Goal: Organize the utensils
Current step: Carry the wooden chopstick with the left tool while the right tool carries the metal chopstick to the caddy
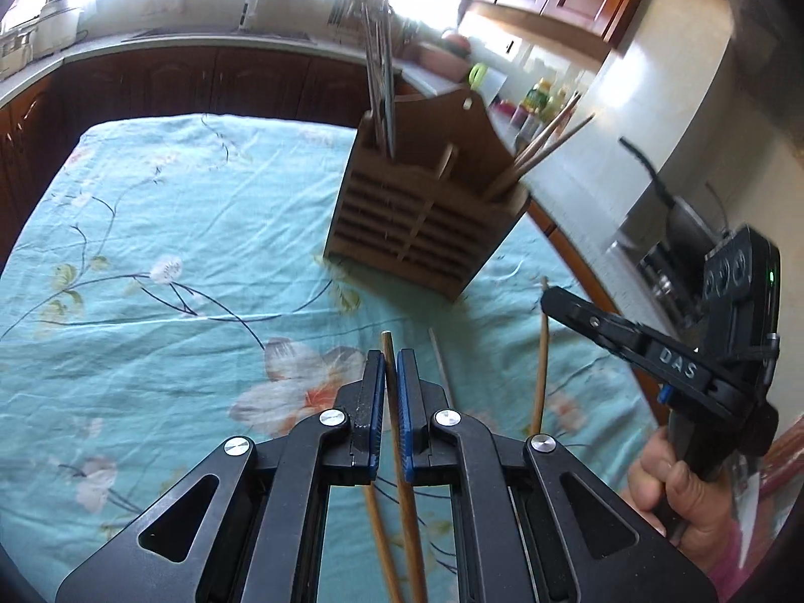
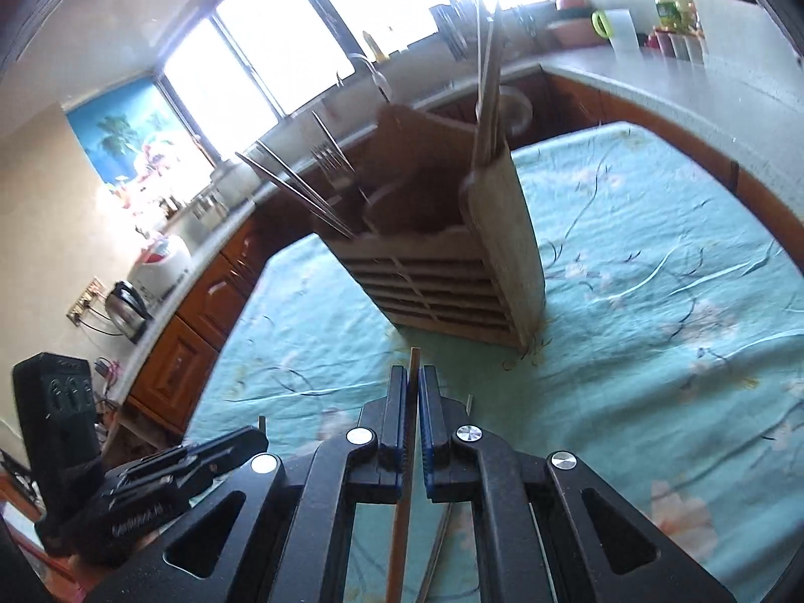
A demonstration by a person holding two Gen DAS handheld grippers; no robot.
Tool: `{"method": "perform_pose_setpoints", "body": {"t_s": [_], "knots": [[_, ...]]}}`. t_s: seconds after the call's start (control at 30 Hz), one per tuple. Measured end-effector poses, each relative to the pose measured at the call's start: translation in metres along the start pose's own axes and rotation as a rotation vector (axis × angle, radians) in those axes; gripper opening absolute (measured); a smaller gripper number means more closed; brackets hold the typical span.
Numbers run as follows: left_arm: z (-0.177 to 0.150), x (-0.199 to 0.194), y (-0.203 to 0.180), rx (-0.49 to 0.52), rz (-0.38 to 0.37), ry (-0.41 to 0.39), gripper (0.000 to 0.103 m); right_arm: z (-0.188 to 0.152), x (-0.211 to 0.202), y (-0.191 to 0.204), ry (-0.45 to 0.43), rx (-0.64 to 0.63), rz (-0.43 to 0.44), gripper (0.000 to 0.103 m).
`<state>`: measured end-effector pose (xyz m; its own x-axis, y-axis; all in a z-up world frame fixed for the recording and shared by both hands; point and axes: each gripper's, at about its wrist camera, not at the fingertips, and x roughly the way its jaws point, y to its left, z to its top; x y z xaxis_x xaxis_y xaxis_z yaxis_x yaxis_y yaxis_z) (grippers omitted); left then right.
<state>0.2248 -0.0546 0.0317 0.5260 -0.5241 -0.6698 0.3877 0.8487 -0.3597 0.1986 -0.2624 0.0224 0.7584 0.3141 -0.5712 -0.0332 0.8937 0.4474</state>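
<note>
- Strong daylight pours through the windows [image 2: 261, 45] at twelve o'clock, blown out white in both views.
- Motion blur smears the wooden utensil holder [image 1: 422, 211].
- Fisheye bending and dark vignette ring the edges.

Each black plastic two-finger gripper, left [image 1: 391, 367] and right [image 2: 415, 382], has blue ribbed pads, round silver screws and triangular cut-outs in its linkage arms, white "DAS" lettering marks the right one's side, and a pink sleeve [image 1: 738, 547] covers the wrist.
</note>
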Motion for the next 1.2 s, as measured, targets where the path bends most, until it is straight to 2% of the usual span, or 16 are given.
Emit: {"method": "perform_pose_setpoints", "body": {"t_s": [0.17, 0.6, 1.2], "knots": [[0.004, -0.026, -0.005, -0.003, -0.015, -0.056, 0.004, -0.002, -0.031, 0.01, -0.064, -0.005, 0.037, 0.004], [0.013, -0.067, -0.012, 0.001, -0.033, -0.15, 0.004, 0.003, -0.087, 0.021, -0.179, -0.034, 0.055, 0.004], [0.041, -0.094, -0.024, 0.033, -0.021, -0.261, 0.004, 0.034, -0.115, 0.032, -0.291, -0.073, 0.043, 0.004]]}}
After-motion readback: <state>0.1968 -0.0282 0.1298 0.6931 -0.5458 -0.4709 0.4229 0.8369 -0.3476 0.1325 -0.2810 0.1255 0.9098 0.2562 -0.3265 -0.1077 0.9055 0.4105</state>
